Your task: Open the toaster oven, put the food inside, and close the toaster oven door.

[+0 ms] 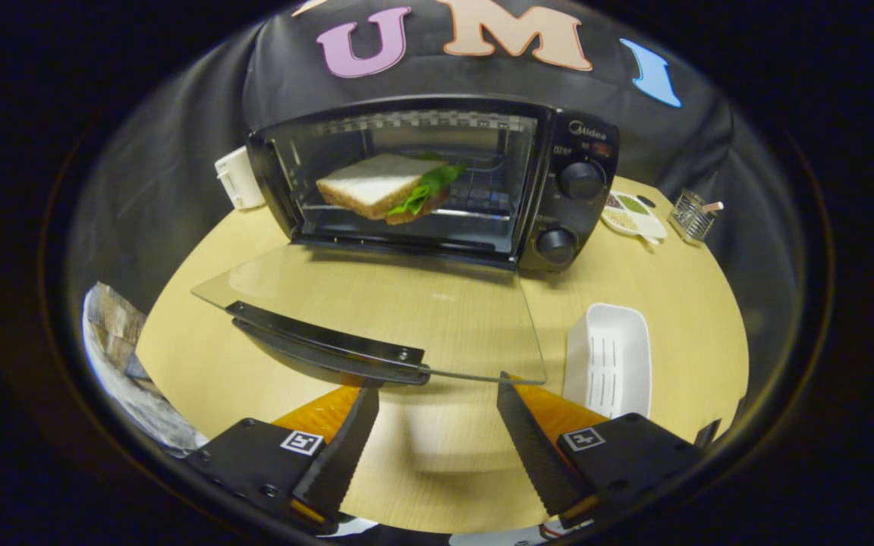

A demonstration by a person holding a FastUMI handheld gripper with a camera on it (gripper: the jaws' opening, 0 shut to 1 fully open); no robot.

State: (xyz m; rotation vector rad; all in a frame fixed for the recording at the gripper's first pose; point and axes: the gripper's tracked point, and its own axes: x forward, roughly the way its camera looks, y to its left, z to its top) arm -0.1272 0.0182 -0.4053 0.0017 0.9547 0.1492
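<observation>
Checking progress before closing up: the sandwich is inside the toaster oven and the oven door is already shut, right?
Not quite. The sandwich is inside the toaster oven, but the gripper view shows the glass door folded down open, with the open claw just before its edge.

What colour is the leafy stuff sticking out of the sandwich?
Green. The lettuce pokes out of the sandwich inside the oven, in the gripper view.
</observation>
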